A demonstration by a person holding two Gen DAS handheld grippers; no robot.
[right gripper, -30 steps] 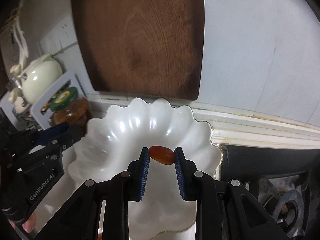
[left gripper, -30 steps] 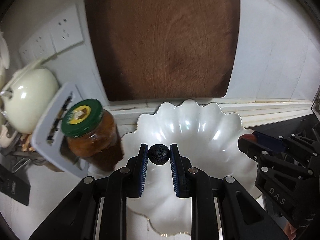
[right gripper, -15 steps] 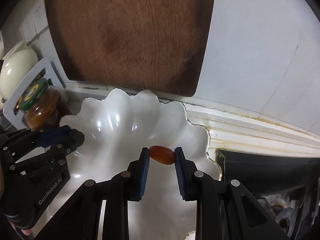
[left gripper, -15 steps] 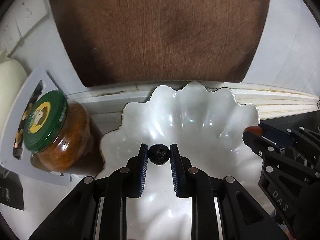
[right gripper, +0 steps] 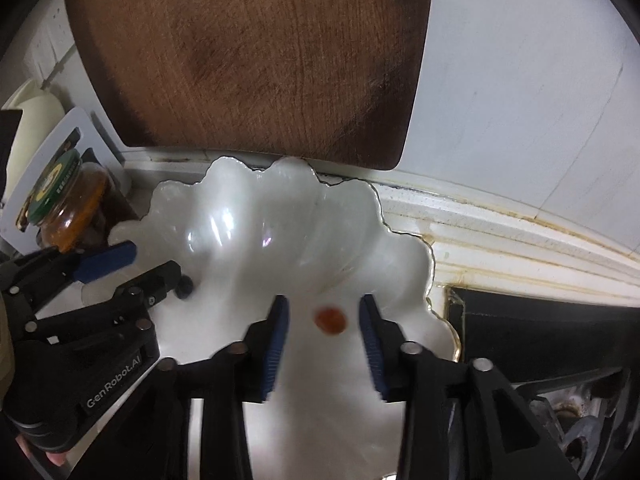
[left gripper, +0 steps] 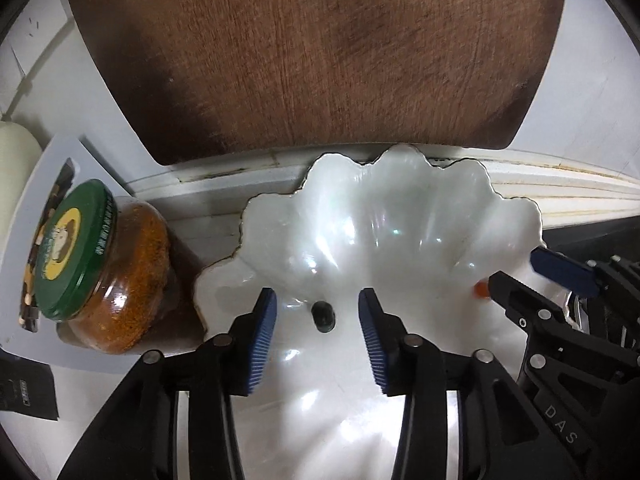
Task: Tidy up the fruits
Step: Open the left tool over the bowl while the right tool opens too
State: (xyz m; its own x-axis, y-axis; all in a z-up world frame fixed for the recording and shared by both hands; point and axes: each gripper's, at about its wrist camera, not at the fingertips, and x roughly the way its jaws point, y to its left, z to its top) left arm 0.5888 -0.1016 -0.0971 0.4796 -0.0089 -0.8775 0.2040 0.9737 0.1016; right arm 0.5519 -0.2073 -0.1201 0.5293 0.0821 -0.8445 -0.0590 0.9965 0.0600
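A white scalloped dish (left gripper: 400, 216) sits on the counter against the wall; it also shows in the right wrist view (right gripper: 248, 216). My left gripper (left gripper: 318, 320) is open over its left part, and a small dark fruit (left gripper: 323, 315) lies in the dish between the open fingers, also seen in the right wrist view (right gripper: 185, 285). My right gripper (right gripper: 322, 320) is open over the dish's right part, with a small red-orange fruit (right gripper: 330, 319) lying in the dish between its fingers; it peeks out in the left wrist view (left gripper: 481, 290).
A brown wooden cutting board (left gripper: 316, 52) leans on the wall behind the dish. A jar with a green lid (left gripper: 76, 248) stands left of the dish, beside a white grater (left gripper: 56, 160) and a cream pot (left gripper: 14, 156). A black stove (right gripper: 540, 332) lies to the right.
Both grippers have opened and let go of their fruits, which now lie in the dish. Both have moved closer and lower over the dish.
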